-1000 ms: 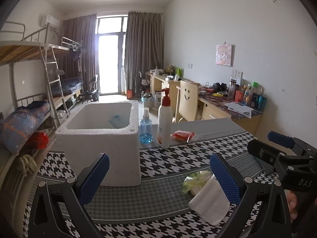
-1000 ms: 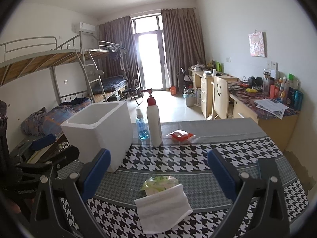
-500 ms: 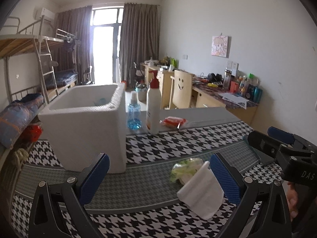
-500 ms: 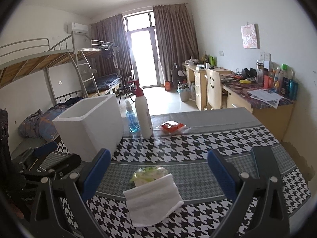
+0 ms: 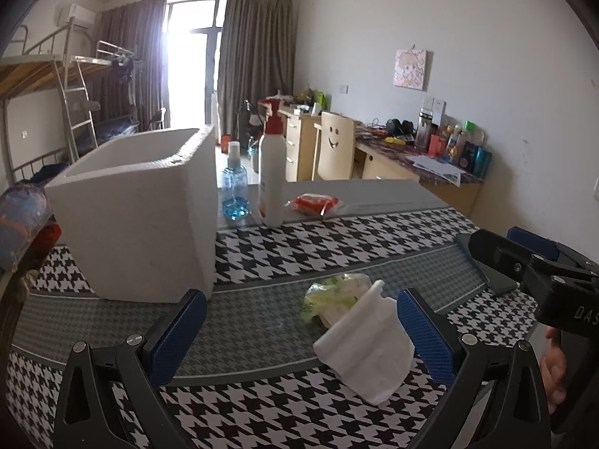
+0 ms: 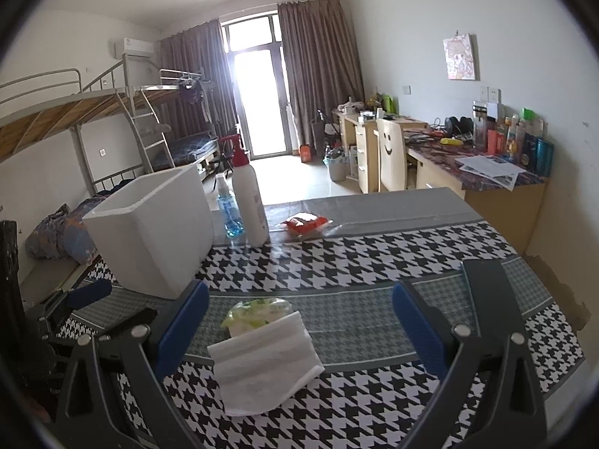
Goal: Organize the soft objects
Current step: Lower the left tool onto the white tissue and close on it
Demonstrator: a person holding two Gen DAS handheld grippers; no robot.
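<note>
Houndstooth table (image 6: 374, 258), hand-held grippers (image 5: 299, 331) spread, level

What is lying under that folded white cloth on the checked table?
A crinkly green-and-white plastic packet pokes out beneath the folded white cloth. How far it reaches underneath is hidden.

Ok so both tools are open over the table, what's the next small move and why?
Probably ease the right tool down and slightly left to straddle the folded white cloth. It lies flat and loose, partly over the green-and-white packet, nearly between the open fingers, and neither tool holds anything. The white foam box stands open-topped nearby, a likely drop spot.
</note>
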